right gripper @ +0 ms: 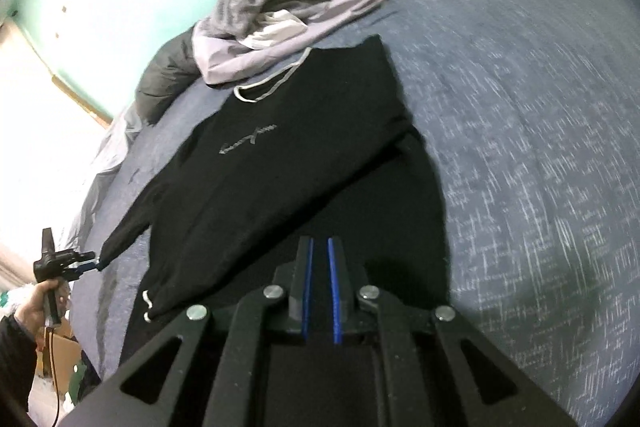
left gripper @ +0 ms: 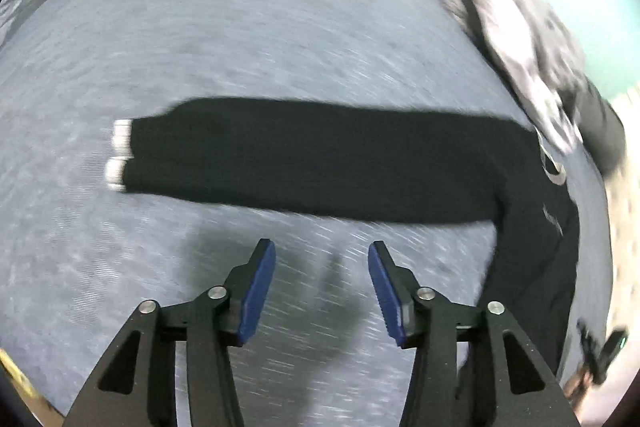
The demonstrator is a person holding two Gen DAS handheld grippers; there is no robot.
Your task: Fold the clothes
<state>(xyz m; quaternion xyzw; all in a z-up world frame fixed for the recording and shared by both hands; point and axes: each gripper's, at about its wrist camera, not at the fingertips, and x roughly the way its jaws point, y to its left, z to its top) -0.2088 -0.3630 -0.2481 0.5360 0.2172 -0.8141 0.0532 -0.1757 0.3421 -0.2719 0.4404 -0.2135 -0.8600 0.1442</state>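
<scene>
Since the black sweatshirt (right gripper: 280, 163) lying flat on the bed (right gripper: 540, 147) looks soft, light and floppy, I'd pinch the cuffs (left gripper: 122, 133) at 9 o'clock. Left gripper (left gripper: 322, 245) is spread and empty. Right gripper (right gripper: 319, 241) is nearly pressed together, can't tell if it's got cloth.

Left gripper (left gripper: 322, 247): jaws spread wide, blue pads (left gripper: 258, 291) facing each other, nothing between them. Seen from the right wrist camera it sits at about 8 o'clock, gripped from below by a bare hand (right gripper: 38, 301) with a dark sleeve.

Right gripper (right gripper: 319, 243): jaws nearly together, only a slim gap between the pads.
</scene>
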